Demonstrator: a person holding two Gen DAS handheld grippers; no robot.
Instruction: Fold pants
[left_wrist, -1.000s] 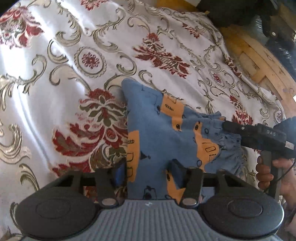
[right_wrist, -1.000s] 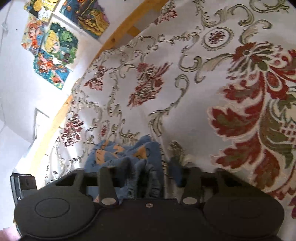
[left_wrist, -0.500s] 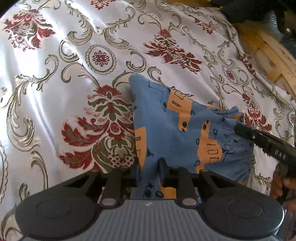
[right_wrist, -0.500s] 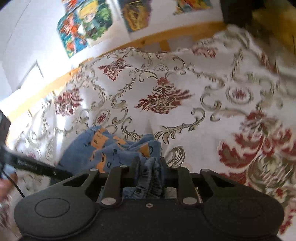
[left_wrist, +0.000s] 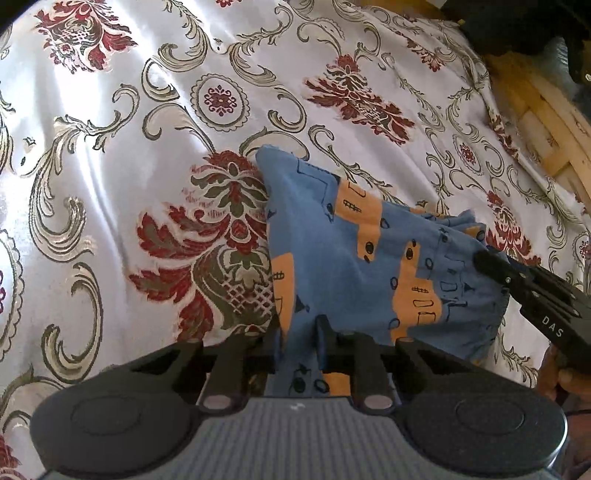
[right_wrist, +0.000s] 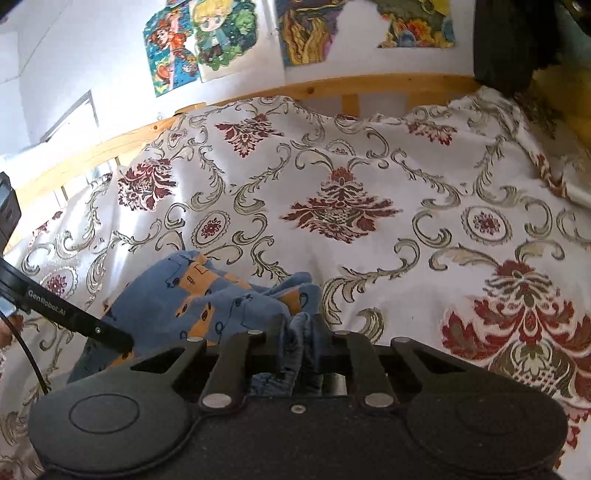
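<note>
Left tool (left_wrist: 298, 334) clamped on pants (left_wrist: 369, 258) edge, right tool (right_wrist: 298, 328) pinching bunched waistband. Pants on patterned bedspread (left_wrist: 147, 147); wooden bed rail (right_wrist: 332, 88), posters (right_wrist: 199, 40) behind.

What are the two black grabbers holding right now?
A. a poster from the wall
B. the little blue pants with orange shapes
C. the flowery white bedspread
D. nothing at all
B: both the left gripper and the right gripper are shut on the little blue pants with orange shapes, which lie on the flowery white bedspread.

Left claw (left_wrist: 298, 332), right claw (right_wrist: 298, 328): both clamped.
</note>
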